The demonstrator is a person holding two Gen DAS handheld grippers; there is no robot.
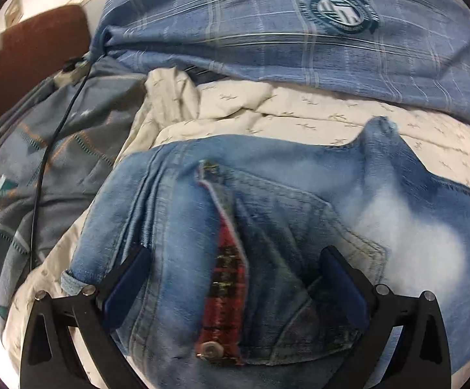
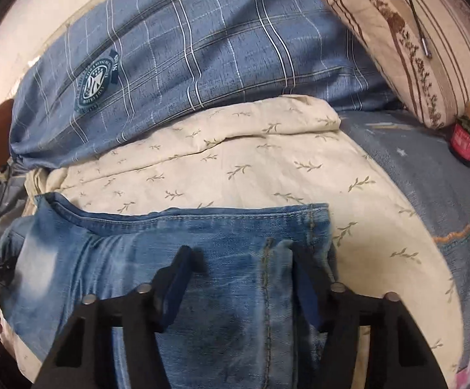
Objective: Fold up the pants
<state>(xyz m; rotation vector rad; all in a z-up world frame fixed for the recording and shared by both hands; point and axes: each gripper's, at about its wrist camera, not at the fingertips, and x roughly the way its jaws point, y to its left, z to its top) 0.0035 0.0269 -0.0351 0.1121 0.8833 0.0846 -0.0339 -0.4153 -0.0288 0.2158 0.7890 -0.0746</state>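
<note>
Faded blue jeans (image 1: 299, 201) lie on a cream leaf-print sheet (image 1: 267, 110). In the left wrist view the waist end shows, with a red plaid fly lining (image 1: 226, 288) and a pocket. My left gripper (image 1: 233, 256) is open just above that waist, its fingers either side of the fly. In the right wrist view the jeans (image 2: 170, 236) show a hemmed edge and a seam. My right gripper (image 2: 239, 259) is open over the denim, close to the hem; nothing is held.
A blue plaid pillow (image 1: 283, 32) with a round badge lies behind the sheet, also in the right wrist view (image 2: 186, 58). A beige striped pillow (image 2: 413, 32) sits at far right. A grey patterned blanket (image 1: 40, 168) and a black cable (image 1: 50, 149) lie at left.
</note>
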